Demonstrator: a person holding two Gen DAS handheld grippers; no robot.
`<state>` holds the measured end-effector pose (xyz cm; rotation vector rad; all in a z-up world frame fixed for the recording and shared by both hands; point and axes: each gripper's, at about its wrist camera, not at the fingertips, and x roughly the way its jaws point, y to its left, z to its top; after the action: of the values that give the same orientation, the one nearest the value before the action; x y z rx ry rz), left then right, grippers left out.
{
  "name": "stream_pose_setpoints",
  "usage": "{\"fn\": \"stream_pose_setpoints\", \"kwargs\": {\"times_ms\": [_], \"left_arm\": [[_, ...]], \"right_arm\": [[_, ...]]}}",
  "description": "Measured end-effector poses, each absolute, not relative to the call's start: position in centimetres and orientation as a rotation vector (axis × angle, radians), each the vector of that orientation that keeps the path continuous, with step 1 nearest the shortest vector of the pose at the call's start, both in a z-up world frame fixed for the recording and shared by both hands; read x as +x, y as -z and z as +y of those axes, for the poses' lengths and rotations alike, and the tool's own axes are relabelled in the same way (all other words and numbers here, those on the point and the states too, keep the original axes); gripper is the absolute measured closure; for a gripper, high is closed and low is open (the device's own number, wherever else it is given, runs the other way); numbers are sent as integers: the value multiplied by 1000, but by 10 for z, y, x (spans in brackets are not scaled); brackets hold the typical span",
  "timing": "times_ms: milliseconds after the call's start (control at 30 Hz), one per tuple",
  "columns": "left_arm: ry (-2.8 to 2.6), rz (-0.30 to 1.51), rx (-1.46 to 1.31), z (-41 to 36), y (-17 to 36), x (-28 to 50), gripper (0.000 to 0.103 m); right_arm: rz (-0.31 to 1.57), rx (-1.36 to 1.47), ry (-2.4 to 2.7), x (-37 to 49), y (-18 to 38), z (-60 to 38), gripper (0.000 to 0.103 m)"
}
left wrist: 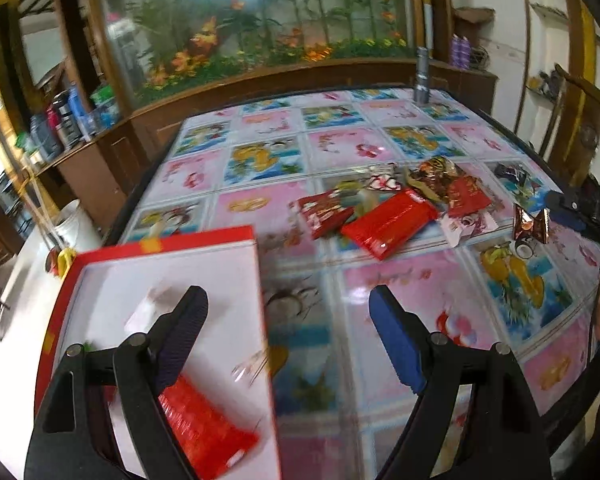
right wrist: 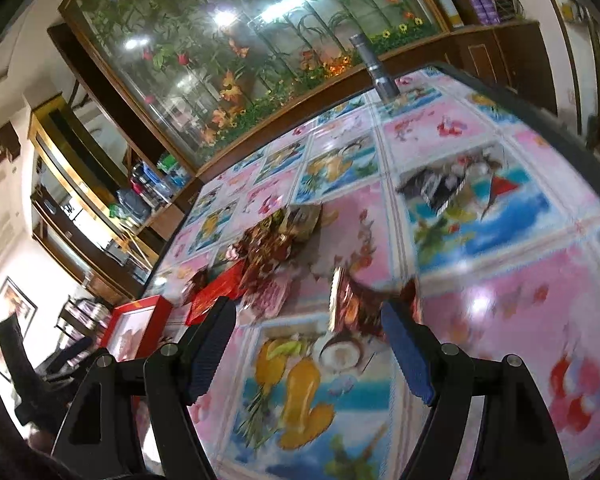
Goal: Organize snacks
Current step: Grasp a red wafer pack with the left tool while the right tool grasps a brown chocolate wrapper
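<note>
Copper-foil snack packet (right wrist: 356, 304) lies lengthwise just ahead of the right gripper (right wrist: 312, 344), upper centre; left gripper (left wrist: 288, 336) farther off. Both gape wide, empty.

Both handheld grippers angle downward with jaws spread wide and nothing between the pads, the left gripper (left wrist: 288, 312) and the right gripper (right wrist: 310, 322).

A home living or dining room. A wood-framed glass cabinet (left wrist: 252, 24) filled with artificial flowers and bamboo lines the wall, wooden shelves (left wrist: 60, 120) beside it hold bottles and jars, a framed picture (right wrist: 16, 300) hangs on a white wall, and the counter (left wrist: 340, 140) wears a glossy fruit-print cloth.
</note>
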<state>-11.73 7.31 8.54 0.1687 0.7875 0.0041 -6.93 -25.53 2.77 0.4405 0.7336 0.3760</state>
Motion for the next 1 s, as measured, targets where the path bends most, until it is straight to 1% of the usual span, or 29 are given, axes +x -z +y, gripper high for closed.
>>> {"fn": "stream_pose_setpoints", "kwargs": {"times_ms": [133, 233, 500, 633, 700, 733, 767, 800, 867, 933, 1000], "left_arm": [[49, 806, 218, 52, -78, -90, 20], [135, 849, 267, 34, -66, -67, 20], [342, 882, 398, 5, -61, -23, 20], [395, 898, 492, -9, -51, -6, 20], [415, 903, 526, -14, -47, -1, 20], [426, 905, 547, -18, -44, 2, 20], [432, 907, 555, -19, -42, 4, 20], [437, 913, 558, -20, -40, 7, 20], [442, 924, 553, -20, -37, 12, 20], [468, 934, 540, -20, -35, 17, 20], [484, 937, 546, -23, -31, 18, 20]], "right_arm": [[800, 374, -343, -47, -25, -254, 24], [837, 377, -326, -38, -14, -256, 23], [880, 275, -316, -31, -1, -241, 23], [871, 214, -314, -31, 0, -234, 24], [868, 200, -301, -30, 1, -233, 26], [866, 195, -293, -30, 1, -233, 29], [863, 188, -276, -30, 1, -234, 36], [859, 178, -259, -29, 1, -235, 41], [856, 175, -235, -28, 1, -238, 58], [855, 192, -225, -27, 3, -243, 67], [852, 212, -231, -26, 3, -247, 68]]}}
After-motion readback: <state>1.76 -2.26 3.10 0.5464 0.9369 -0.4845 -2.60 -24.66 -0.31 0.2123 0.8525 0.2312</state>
